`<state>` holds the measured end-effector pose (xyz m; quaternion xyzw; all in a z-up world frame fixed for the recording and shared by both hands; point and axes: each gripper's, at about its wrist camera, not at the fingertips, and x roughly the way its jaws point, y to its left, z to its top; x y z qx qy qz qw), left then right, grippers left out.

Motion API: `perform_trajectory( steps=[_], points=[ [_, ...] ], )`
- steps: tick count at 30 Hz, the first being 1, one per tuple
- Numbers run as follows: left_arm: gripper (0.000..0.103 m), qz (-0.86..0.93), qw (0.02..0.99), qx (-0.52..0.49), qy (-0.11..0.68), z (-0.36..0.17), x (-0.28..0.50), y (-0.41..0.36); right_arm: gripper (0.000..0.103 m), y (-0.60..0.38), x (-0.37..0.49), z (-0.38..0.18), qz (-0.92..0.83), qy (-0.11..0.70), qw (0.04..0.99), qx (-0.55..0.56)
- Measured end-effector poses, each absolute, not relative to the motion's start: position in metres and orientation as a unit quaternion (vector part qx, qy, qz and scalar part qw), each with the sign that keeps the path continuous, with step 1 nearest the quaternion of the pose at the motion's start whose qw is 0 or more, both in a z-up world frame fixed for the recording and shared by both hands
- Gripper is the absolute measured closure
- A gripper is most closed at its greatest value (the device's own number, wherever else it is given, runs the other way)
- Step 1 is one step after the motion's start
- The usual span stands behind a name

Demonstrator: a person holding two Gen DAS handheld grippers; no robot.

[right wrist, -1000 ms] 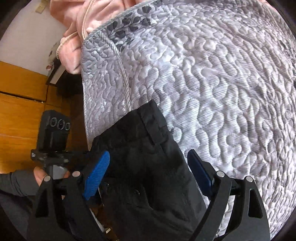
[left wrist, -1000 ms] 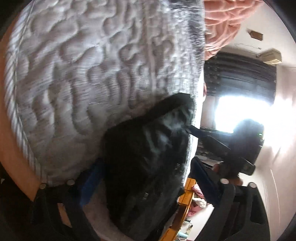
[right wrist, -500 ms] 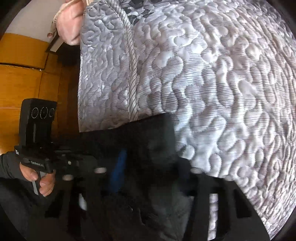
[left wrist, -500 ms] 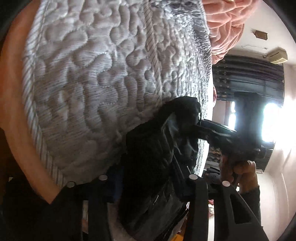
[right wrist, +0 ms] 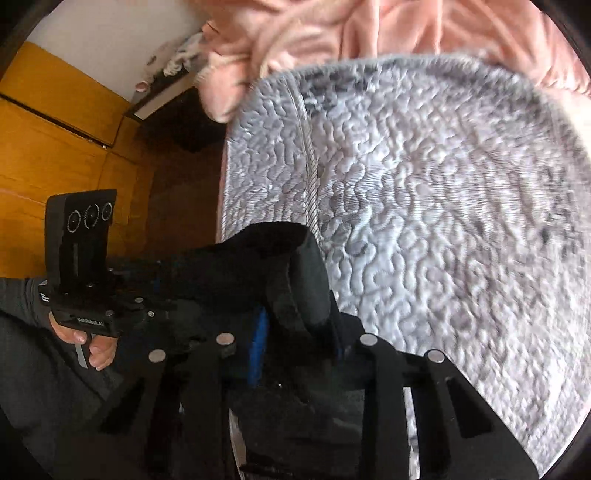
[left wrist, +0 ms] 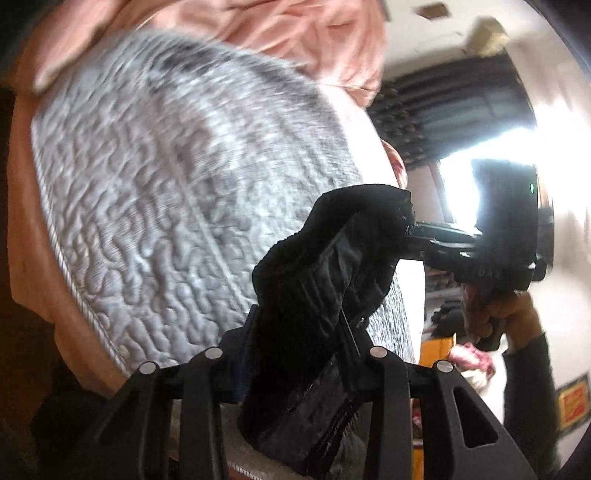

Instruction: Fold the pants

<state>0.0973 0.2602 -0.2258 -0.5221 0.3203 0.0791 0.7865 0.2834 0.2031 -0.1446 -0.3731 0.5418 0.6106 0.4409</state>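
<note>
Both claws are clamped on the black pants (left wrist: pixel 325 295), which hang bunched between them over the near corner of the bed rather than lying flat on it.

In the left wrist view, the left claw (left wrist: pixel 295 347) is narrowed onto a thick fold of the dark cloth, and its blue pads are almost buried in fabric. From there the pants rise up and to the right, to where the right claw (left wrist: pixel 417 236) pinches their upper edge from the side, its fingers closed on the cloth. So the held stretch runs roughly crosswise from one claw to the other. The rest of the garment drops below the left claw toward the bottom of the frame, too crumpled to say which end is the waist.

In the right wrist view, the right claw (right wrist: pixel 295 332) grips a rolled wad of the pants (right wrist: pixel 258 273). The fabric stretches leftward to the left claw (right wrist: pixel 162 291), which is also shut on it.

Behind the pants lies the grey quilted mattress (right wrist: pixel 424 221), with a pink blanket (right wrist: pixel 369 26) heaped at its far end. A wooden floor (right wrist: pixel 55 140) shows beside the bed.
</note>
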Motion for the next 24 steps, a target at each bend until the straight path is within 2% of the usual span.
perform_trajectory(
  steps=[10,24],
  points=[
    [0.066,0.049,0.844,-0.426,0.322,-0.146,0.098,0.191,0.075,0.121,0.275,-0.062,0.605,0.499,0.498,-0.371],
    [0.066,0.024,0.874,-0.36,0.326,-0.098,0.088,0.127,0.075,0.057,0.265,-0.018,0.602,0.467,0.538,-0.36]
  ],
)
